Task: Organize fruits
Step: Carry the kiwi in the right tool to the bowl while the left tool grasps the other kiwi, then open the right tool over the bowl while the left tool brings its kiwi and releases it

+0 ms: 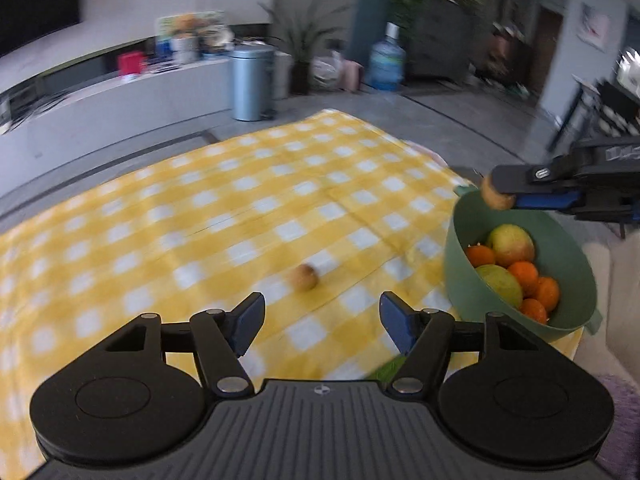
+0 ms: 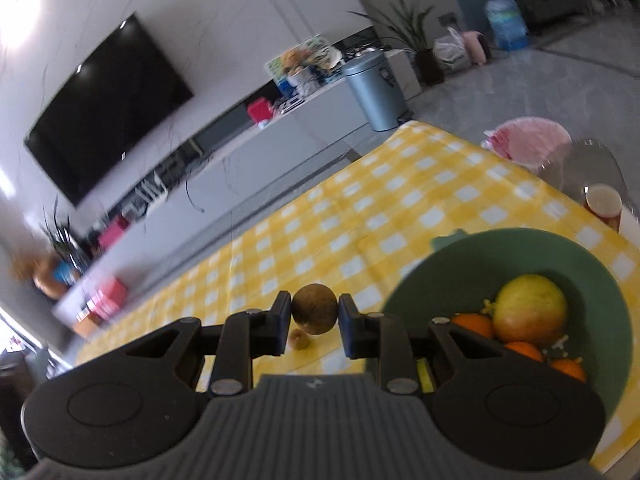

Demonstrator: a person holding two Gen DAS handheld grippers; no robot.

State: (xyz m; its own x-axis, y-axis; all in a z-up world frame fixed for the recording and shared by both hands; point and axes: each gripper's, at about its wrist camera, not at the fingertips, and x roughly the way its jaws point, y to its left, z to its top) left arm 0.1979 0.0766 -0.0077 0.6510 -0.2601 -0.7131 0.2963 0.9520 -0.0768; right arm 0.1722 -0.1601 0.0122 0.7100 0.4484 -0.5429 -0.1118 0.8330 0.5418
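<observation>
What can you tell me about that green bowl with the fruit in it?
The green bowl is round and deep, apparently matte plastic, with a small tab handle on its rim. It stands upright on the yellow checked cloth near the table's edge. Inside lie several oranges and two larger yellow-green, red-blushed fruits. The right gripper holds a small brown fruit beside its rim, not touching it.

Brown fruit [image 2: 314,309] beside fruit-filled bowl [image 2: 520,248]
</observation>
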